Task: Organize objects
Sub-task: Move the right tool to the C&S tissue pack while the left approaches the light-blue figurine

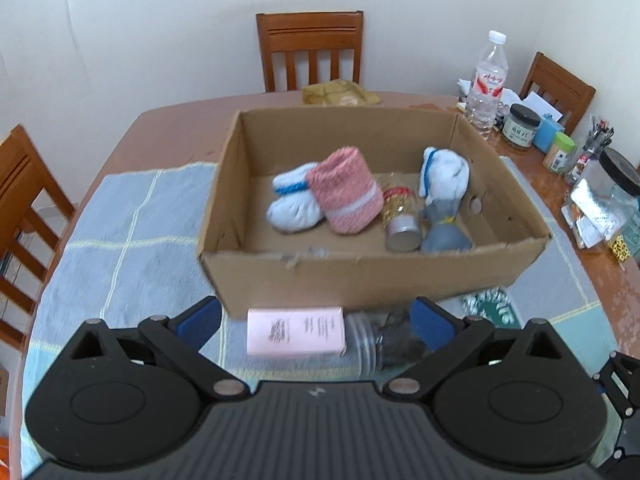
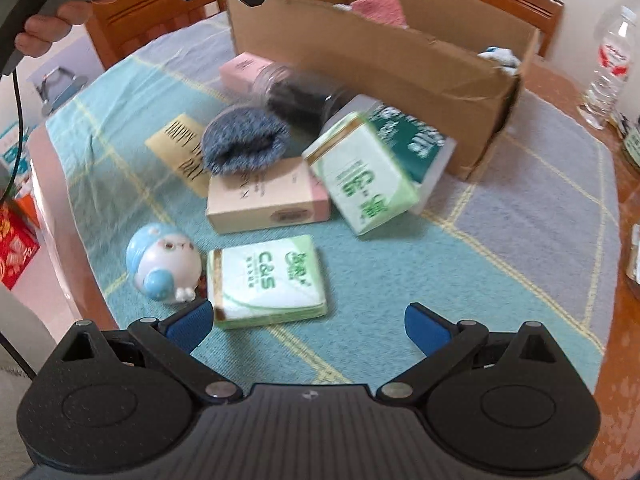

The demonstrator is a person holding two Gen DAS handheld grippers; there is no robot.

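A cardboard box (image 1: 360, 276) sits mid-table holding a pink sock roll (image 1: 346, 196), white-blue socks (image 1: 294, 200), a gold tin (image 1: 402, 218) and a white-grey sock bundle (image 1: 442, 196). My left gripper (image 1: 316, 322) hangs open above a pink carton (image 1: 295, 331) and a clear jar (image 1: 380, 344) lying in front of the box. My right gripper (image 2: 308, 326) is open and empty over a flat green tissue pack (image 2: 266, 280). Beyond it lie a round toy (image 2: 164, 262), a beige carton (image 2: 266, 196), a grey sock (image 2: 242, 142) and a tilted tissue pack (image 2: 364, 178).
A checked cloth (image 2: 500, 240) covers the round wooden table (image 1: 168, 120). Bottles, jars and pens crowd the right edge near a water bottle (image 1: 486, 84). Wooden chairs (image 1: 310, 50) stand around. A hand (image 2: 52, 12) holds the left gripper at the upper left of the right wrist view.
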